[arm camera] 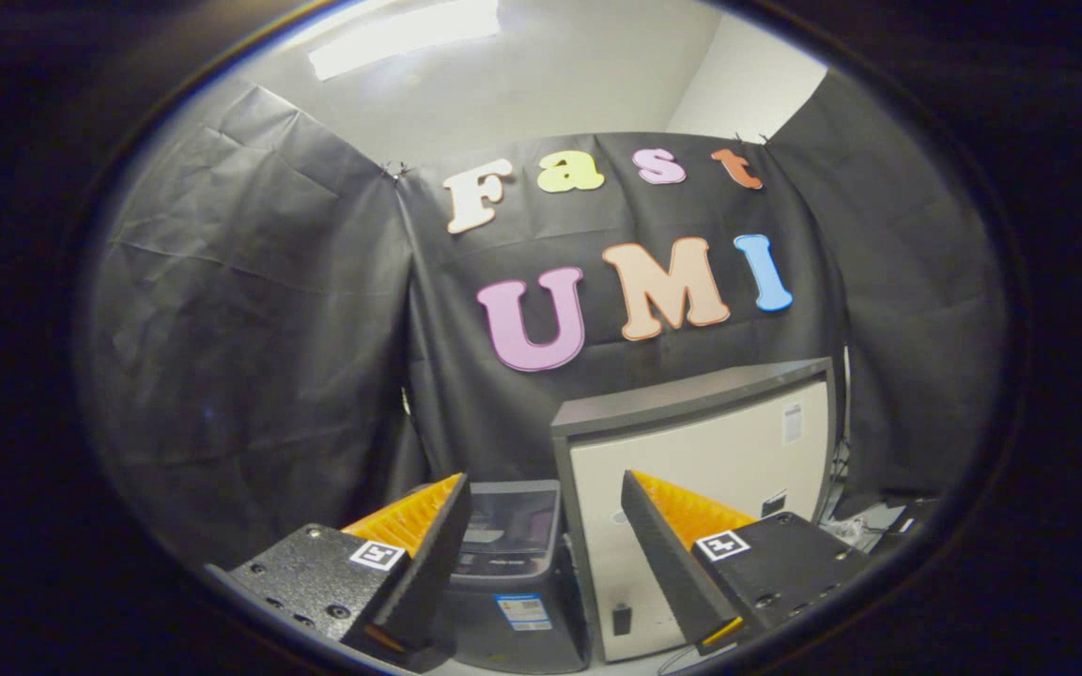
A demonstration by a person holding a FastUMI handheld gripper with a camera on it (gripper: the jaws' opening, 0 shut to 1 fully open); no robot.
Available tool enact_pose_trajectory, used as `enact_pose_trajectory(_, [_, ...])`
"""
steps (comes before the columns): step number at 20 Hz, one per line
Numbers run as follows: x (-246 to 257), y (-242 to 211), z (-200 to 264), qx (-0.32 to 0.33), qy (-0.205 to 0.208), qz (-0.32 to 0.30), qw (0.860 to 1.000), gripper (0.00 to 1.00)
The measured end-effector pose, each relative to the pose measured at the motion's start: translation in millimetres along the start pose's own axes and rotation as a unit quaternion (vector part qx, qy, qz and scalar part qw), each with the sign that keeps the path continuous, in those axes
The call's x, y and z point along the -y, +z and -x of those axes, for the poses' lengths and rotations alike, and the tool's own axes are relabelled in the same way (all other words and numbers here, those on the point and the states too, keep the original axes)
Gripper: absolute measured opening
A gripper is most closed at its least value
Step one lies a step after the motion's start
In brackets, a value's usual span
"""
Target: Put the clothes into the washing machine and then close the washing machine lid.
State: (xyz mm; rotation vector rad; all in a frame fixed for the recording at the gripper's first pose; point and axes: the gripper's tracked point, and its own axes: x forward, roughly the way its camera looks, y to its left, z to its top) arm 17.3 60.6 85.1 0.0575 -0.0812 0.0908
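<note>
The gripper hangs in the air with its fingers spread wide and nothing between them; through the gap, beyond the fingers, stands the washer, a small dark top-loader on the floor; its lid looks shut and see-through, though the glare makes that hard to judge, and whatever lies inside cannot be made out; the left finger covers the washer's left edge, and its base is cut off below; a label on its front is too small to read; just to the right of the washer, touching or nearly so, stands a taller pale cabinet with a dark top, its lower front partly hidden by the right finger; loose cables and clutter lie behind the cabinet's right side, too blurred to name; black cloth drapes the wall behind everything; above it a white wall and a ceiling light show.
</note>
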Motion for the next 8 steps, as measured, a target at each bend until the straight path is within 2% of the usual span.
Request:
enact_pose_trajectory(5, [24.6, -4.4, -11.7, -0.005, -0.017, -0.001, 1.000, 0.97])
enact_pose_trajectory(8, [17.9, -6.0, -22.8, -0.006, -0.005, -0.010, 1.000, 0.97])
